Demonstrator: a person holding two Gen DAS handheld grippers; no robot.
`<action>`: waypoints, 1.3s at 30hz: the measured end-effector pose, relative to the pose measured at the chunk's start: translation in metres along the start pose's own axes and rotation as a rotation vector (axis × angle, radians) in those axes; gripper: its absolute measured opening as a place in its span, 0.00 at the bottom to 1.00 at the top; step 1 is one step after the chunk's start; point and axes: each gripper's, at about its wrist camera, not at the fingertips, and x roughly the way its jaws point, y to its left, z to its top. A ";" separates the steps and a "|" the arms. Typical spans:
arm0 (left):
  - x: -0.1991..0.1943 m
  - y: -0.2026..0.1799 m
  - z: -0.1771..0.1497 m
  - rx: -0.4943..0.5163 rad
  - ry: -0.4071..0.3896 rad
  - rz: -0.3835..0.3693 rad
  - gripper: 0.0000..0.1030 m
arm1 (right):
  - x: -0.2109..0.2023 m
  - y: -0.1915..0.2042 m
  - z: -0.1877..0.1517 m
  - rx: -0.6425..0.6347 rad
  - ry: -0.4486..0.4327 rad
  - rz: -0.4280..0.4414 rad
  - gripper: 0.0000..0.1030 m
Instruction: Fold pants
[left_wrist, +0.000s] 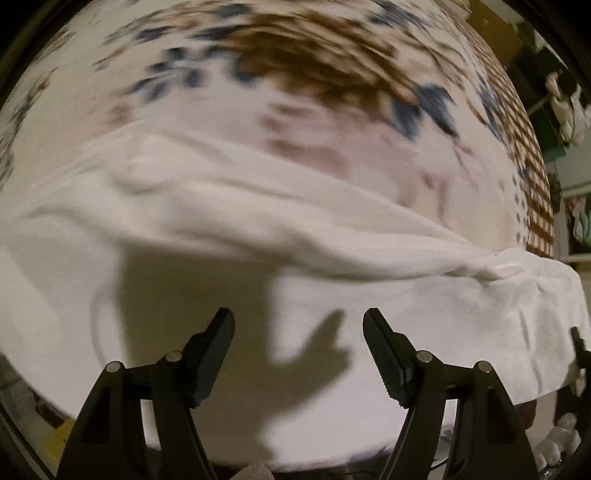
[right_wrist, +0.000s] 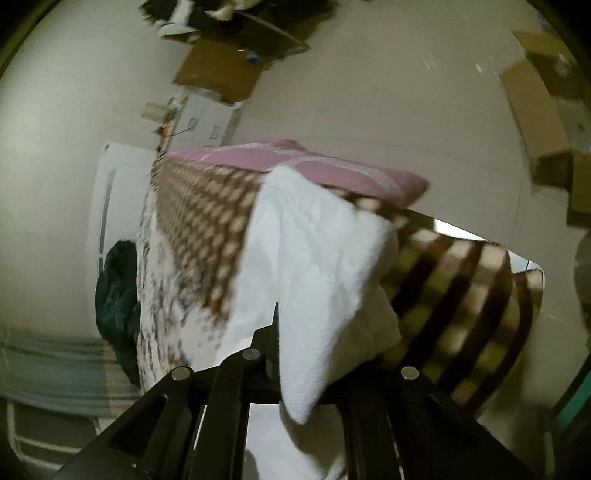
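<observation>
Room: beige walls (right_wrist: 369, 96) with cardboard boxes (right_wrist: 218, 74) at 11 o'clock in the right wrist view; all motion-blurred.
Bed: patterned cover (left_wrist: 295, 74) of blue and brown blotches fills the upper left wrist view, with a brown check border (right_wrist: 207, 225); a pink pillow (right_wrist: 295, 162) lies at the far end.
Pants: white cloth (left_wrist: 258, 206), spread across the bed from 9 to 3 o'clock, one fold ridged across the middle; its edges are smeared and hard to trace.
Hidden: the right fingertips are buried under the lifted cloth.
Left gripper: (left_wrist: 299, 332) points down over the pants, jaws apart, nothing between them; its shadow falls on the cloth at 6 o'clock.
Right gripper: (right_wrist: 280, 339) tilts downward, jaws together, clamped on a corner of the pants (right_wrist: 314, 258), which drapes over the right finger and hangs toward 6 o'clock.
Dark garment: a green heap (right_wrist: 118, 302) at 9 o'clock beside the bed.
</observation>
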 end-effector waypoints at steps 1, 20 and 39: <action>-0.010 0.018 -0.006 -0.026 -0.003 0.006 0.68 | -0.008 0.016 -0.005 -0.038 -0.007 0.005 0.08; -0.062 0.285 -0.102 -0.491 -0.043 0.074 0.68 | 0.071 0.210 -0.320 -0.767 0.332 0.065 0.08; -0.095 0.284 -0.069 -0.360 -0.130 -0.031 0.68 | 0.102 0.163 -0.420 -0.610 0.800 0.114 0.68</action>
